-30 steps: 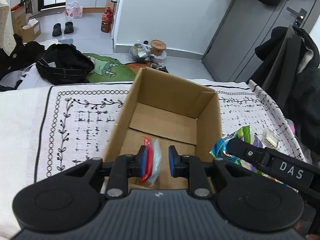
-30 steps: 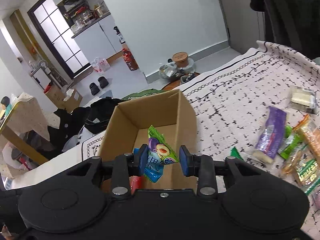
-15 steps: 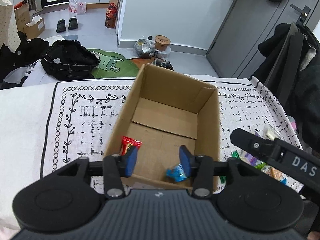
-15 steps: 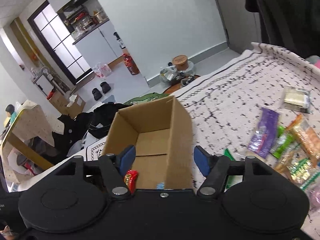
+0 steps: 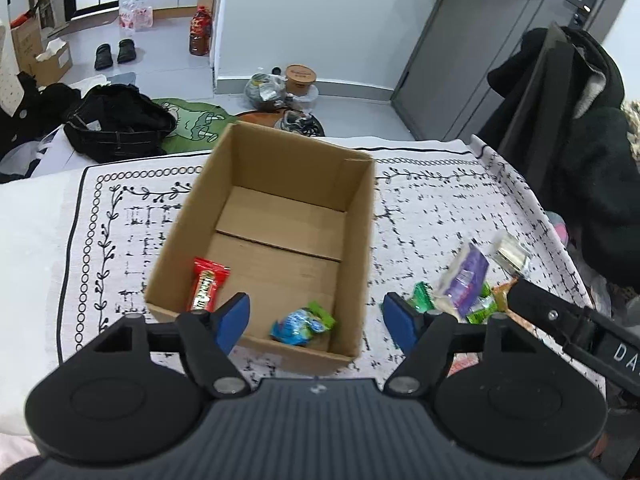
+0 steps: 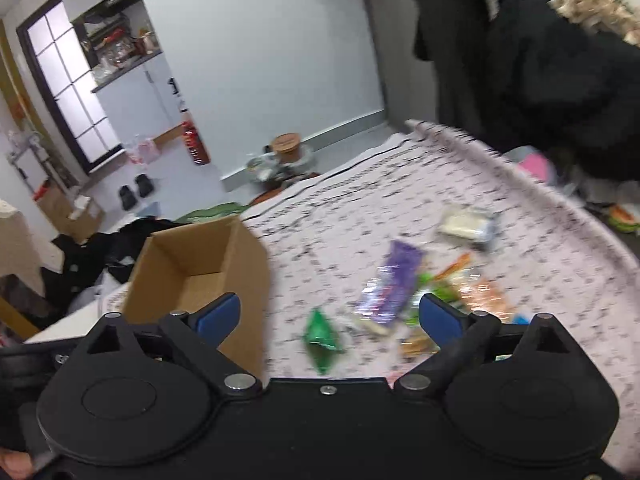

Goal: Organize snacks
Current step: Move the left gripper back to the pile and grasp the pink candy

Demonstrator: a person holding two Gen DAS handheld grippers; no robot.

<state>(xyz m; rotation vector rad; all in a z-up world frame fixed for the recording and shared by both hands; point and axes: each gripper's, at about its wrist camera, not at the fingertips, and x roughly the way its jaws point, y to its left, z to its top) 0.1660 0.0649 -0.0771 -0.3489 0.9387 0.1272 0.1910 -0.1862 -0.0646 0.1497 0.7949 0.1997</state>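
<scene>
An open cardboard box (image 5: 362,216) stands on the patterned tablecloth (image 5: 432,216). Inside lie a red snack bar (image 5: 206,286) at the near left and a blue-green packet (image 5: 302,324) at the near right. My left gripper (image 5: 316,320) is open and empty above the box's near edge. In the right wrist view the box (image 6: 244,264) is at the left, and my right gripper (image 6: 330,318) is open and empty above a green packet (image 6: 322,340). A purple packet (image 6: 394,280) and several other snacks lie beyond it; this view is blurred.
The loose snack pile (image 5: 464,284) lies right of the box, with a pale wrapped snack (image 5: 510,254) behind it. The right gripper's arm (image 5: 576,328) reaches over the pile. Dark coats (image 5: 580,128) hang at the table's right edge. Clothes (image 5: 116,120) lie on the floor beyond.
Both grippers opened wide and dropped their snacks into the box: the red bar from the left, the blue-green packet from the right. The right gripper swung right, over the snack pile.
</scene>
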